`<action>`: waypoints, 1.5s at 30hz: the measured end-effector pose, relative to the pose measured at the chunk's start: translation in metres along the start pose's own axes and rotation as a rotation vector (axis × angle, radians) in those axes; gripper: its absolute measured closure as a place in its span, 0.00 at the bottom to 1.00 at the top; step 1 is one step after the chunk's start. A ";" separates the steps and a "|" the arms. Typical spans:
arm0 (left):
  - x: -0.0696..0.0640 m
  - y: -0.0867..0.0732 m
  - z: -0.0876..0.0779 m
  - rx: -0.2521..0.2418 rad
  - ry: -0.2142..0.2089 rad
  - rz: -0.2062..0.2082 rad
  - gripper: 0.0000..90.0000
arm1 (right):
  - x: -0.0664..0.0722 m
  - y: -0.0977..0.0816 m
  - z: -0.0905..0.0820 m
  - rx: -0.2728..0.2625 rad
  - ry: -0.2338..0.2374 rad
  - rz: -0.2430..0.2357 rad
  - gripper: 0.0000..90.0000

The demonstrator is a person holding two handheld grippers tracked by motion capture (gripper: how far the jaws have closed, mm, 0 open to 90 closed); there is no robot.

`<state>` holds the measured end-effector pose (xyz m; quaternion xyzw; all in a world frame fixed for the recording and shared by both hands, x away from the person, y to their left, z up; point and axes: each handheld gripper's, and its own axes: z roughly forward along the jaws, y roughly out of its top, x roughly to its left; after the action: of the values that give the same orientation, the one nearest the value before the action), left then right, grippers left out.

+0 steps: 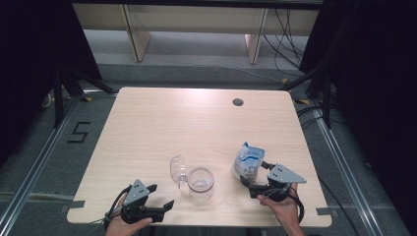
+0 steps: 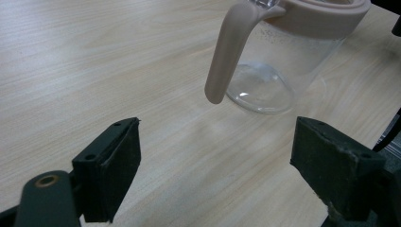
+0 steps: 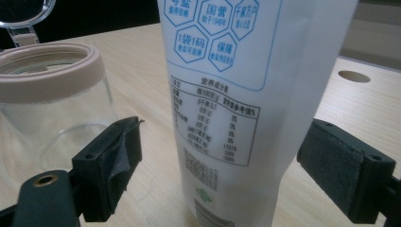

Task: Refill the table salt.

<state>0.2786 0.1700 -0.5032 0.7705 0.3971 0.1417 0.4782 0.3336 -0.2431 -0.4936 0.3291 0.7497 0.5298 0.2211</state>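
A clear glass jar (image 1: pixel 200 185) with a beige rim stands near the table's front edge, its clear hinged lid (image 1: pixel 177 169) flipped up to its left. In the left gripper view the jar (image 2: pixel 279 61) shows a beige handle (image 2: pixel 227 52) hanging down its side. A white and blue pouch (image 1: pixel 248 161) with printed labels stands upright to the jar's right. My left gripper (image 1: pixel 161 196) is open, a short way left of the jar. My right gripper (image 1: pixel 249 186) is open with its jaws on either side of the pouch (image 3: pixel 236 113), apart from it.
The pale wood table (image 1: pixel 147 128) has a round cable hole (image 1: pixel 238 102) at the back right. Dark curtains and stands flank it, with a floor mark "5" to the left. The jar (image 3: pixel 47 99) stands left of the pouch in the right gripper view.
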 end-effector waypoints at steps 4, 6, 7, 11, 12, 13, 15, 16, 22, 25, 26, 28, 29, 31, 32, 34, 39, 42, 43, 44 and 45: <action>0.000 0.000 0.000 0.000 0.001 -0.002 0.18 | -0.002 0.000 0.006 -0.005 -0.017 -0.017 0.17; 0.000 0.000 0.001 -0.001 -0.005 0.004 0.18 | -0.001 0.000 0.012 -0.002 -0.011 -0.036 0.17; 0.000 0.000 0.001 -0.001 -0.005 0.004 0.18 | -0.001 0.000 0.012 -0.002 -0.011 -0.036 0.17; -0.001 0.000 0.001 -0.001 -0.016 0.000 0.18 | 0.000 -0.002 0.017 0.015 -0.010 -0.029 0.18; 0.000 0.000 0.001 0.007 -0.015 0.004 0.18 | 0.000 -0.002 0.018 0.008 -0.021 -0.041 0.18; 0.000 0.000 0.000 0.012 -0.008 0.012 0.18 | 0.000 -0.002 0.020 0.004 -0.004 -0.036 0.18; 0.000 0.000 0.001 0.011 -0.013 0.007 0.18 | 0.001 -0.003 0.022 0.006 -0.021 -0.035 0.18; 0.000 0.001 0.001 0.011 -0.012 0.016 0.18 | 0.001 -0.003 0.023 0.012 -0.021 -0.037 0.18; 0.000 0.000 0.002 0.013 -0.013 0.009 0.18 | -0.001 -0.004 0.029 -0.019 0.000 -0.017 0.20; 0.000 0.001 0.003 0.012 -0.015 0.006 0.18 | -0.003 -0.004 0.030 -0.026 -0.016 -0.035 0.20; 0.000 0.001 0.003 0.014 -0.015 0.009 0.18 | -0.003 -0.004 0.031 -0.030 -0.010 -0.018 0.20; -0.001 0.000 0.004 -0.001 -0.019 0.002 0.18 | -0.003 -0.004 0.031 -0.026 -0.019 0.001 0.21; -0.001 0.000 0.003 0.013 -0.015 0.008 0.18 | -0.003 -0.004 0.031 -0.026 -0.019 0.001 0.21; -0.002 0.001 0.003 0.010 -0.013 0.006 0.18 | -0.003 -0.005 0.033 -0.037 -0.013 -0.012 0.22; -0.001 0.001 0.003 0.010 -0.013 0.005 0.18 | -0.003 -0.004 0.033 -0.034 -0.015 -0.015 0.22; -0.001 0.000 0.003 0.008 -0.016 0.002 0.18 | -0.004 -0.005 0.034 -0.043 -0.018 -0.014 0.22; -0.001 0.000 0.003 0.002 -0.016 0.003 0.18 | -0.004 -0.005 0.036 -0.046 -0.005 0.007 0.22; 0.000 0.001 0.003 0.008 -0.017 0.004 0.18 | -0.006 -0.005 0.037 -0.041 -0.005 -0.012 0.21; -0.001 0.001 0.003 0.005 -0.017 0.001 0.18 | -0.007 -0.006 0.038 -0.046 -0.005 -0.021 0.21; -0.001 0.001 0.003 0.007 -0.016 0.002 0.18 | -0.007 -0.006 0.039 -0.054 0.015 -0.011 0.21; -0.001 0.001 0.003 0.004 -0.018 0.000 0.18 | -0.005 -0.006 0.039 -0.047 0.005 0.012 0.21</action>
<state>0.2802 0.1672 -0.5041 0.7727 0.3929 0.1341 0.4802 0.3620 -0.2226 -0.5128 0.3268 0.7357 0.5494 0.2239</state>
